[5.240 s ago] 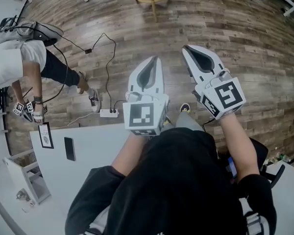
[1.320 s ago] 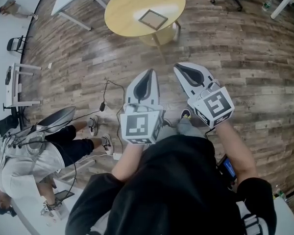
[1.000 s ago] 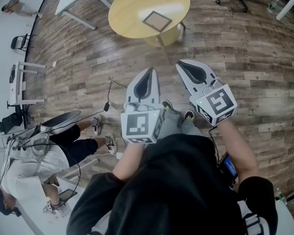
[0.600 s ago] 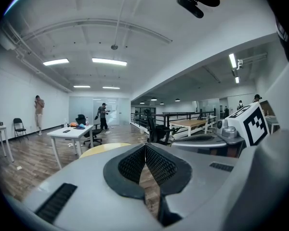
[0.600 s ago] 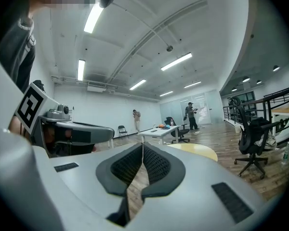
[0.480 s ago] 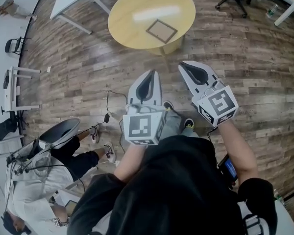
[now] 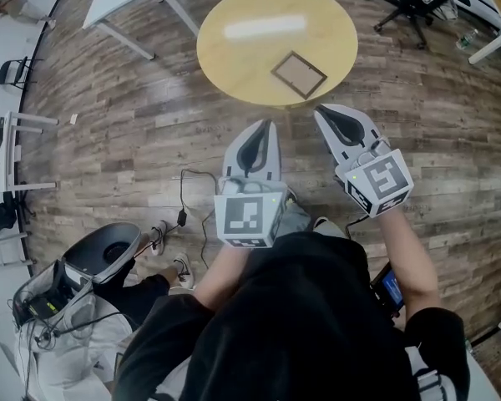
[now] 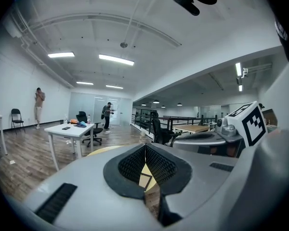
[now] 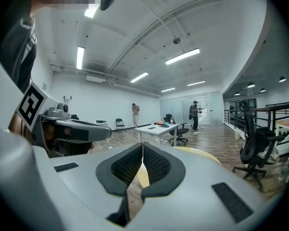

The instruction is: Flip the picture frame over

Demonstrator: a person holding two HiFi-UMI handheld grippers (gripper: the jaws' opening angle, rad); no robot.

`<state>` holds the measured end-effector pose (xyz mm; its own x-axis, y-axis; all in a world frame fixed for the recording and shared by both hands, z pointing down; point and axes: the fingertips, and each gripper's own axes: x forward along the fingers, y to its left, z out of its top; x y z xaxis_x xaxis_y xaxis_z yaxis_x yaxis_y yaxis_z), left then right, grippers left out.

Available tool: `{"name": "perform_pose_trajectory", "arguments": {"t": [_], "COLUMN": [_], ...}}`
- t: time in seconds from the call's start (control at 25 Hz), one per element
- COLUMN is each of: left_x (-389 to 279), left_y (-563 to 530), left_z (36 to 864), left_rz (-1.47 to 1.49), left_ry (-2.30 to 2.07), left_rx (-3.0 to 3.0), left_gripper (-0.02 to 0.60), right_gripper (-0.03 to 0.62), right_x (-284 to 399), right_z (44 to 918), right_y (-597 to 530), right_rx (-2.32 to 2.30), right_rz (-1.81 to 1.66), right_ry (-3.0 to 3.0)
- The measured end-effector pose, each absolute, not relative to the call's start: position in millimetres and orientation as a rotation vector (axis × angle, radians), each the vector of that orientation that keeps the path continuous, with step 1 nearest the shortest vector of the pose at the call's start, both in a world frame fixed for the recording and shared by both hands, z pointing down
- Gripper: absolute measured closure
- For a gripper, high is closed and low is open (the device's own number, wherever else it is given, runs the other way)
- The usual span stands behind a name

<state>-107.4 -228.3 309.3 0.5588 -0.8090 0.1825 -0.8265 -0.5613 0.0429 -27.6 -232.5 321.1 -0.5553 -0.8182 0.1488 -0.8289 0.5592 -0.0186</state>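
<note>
Noting the jaws of left gripper (image 7: 265, 127) and right gripper (image 7: 324, 114) pressed together on nothing, carry both forward to the picture frame (image 7: 299, 74), flat on the round table (image 7: 234, 48) well ahead of the tips, spread one pair, pinch the nearest edge, then lift and turn.

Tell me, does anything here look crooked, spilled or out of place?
Nothing is spilled or broken. The frame lies flat and alone on the round table, turned at a slant and toward its near edge. A loose cable snakes over the floor, which looks a little untidy.
</note>
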Motion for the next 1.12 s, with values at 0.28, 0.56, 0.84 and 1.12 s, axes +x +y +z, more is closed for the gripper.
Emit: {"name": "perform_pose_trajectory", "arguments": {"t": [0.28, 0.56, 0.84, 1.12], "left_x": [-123.2, -115.3, -87.3, -49.0], "left_y": [-259.8, -287.9, -324.4, -374.1], "left_z": [317.1, 317.4, 319.9, 320.4], "left_rz": [0.207, 0.201, 0.232, 0.235], "left_ry": [-1.395, -1.405, -1.439, -1.471], "left_rx": [2.654, 2.645, 2.642, 2.659], "left_gripper": [0.558, 0.558, 0.558, 0.558], "right_gripper": [0.574, 0.574, 0.574, 0.574], "right_x": [-34.1, -15.3, 22.0, 44.5], "right_z": [327.9, 331.9, 338.7, 339.8], "right_y": [-258.7, -282.5, -321.3, -370.3], "right_rx": [1.429, 1.438, 1.400, 1.262], "right_rz": [0.115, 0.097, 0.042, -0.099], "right_ry": [-2.624, -2.588, -2.574, -2.573]}}
